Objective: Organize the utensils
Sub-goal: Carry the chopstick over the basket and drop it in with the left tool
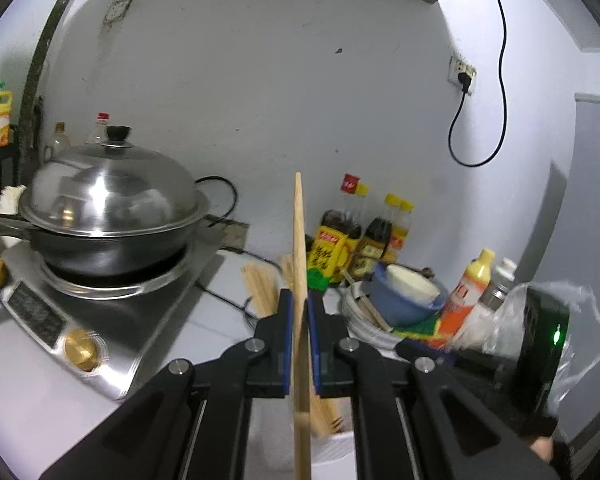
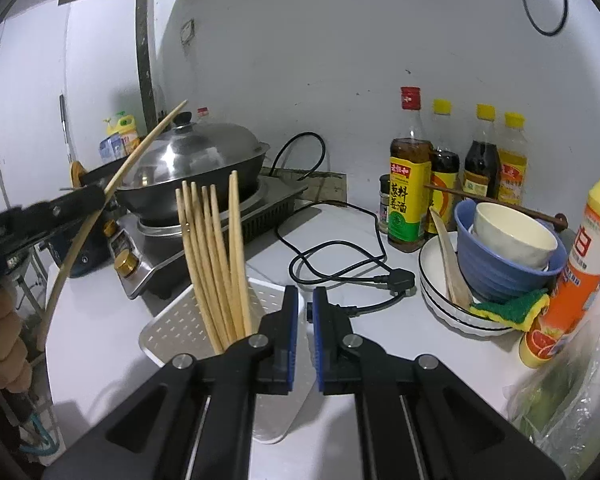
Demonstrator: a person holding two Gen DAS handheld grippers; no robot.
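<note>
Left gripper (image 1: pixel 300 316) was clamped on one chopstick (image 1: pixel 299 240), gripped abt mid-length, stick standing near upright w/ tip well above the pads and lower end running down past the jaws. In the right wrist view that same gripper (image 2: pixel 100 196) showed at far left, stick (image 2: pixel 148 148) slanting up toward the wok lid (image 2: pixel 188 152). Right gripper (image 2: pixel 306 312) was pinched nearly closed w/ nothing btwn its pads, hovering over the counter.

Just below and left of the right gripper stood the white holder (image 2: pixel 220 320), perforated wall, w/ a bundle of chopsticks (image 2: pixel 212 248) leaning in it, tips up. Behind it: induction stove (image 2: pixel 204 252) w/ the lidded wok, a loose black cord (image 2: pixel 340 268) on the counter. To the right, a plate (image 2: pixel 432 280) stacked w/ blue bowl (image 2: pixel 496 264), white bowl inside, sponge (image 2: pixel 512 308) at the rim. Sauce bottles (image 2: pixel 408 192) along the wall.

Judgement: the held stick likely goes into the holder w/ the rest. Risks: single-point grip on a thin round stick, so it could pivot or slip if swung fast; the long lower end could catch the holder rim or knock the leaning bundle, tipping the holder. Approach at a slant might miss the opening. Upper tip near the lid could clip it.
</note>
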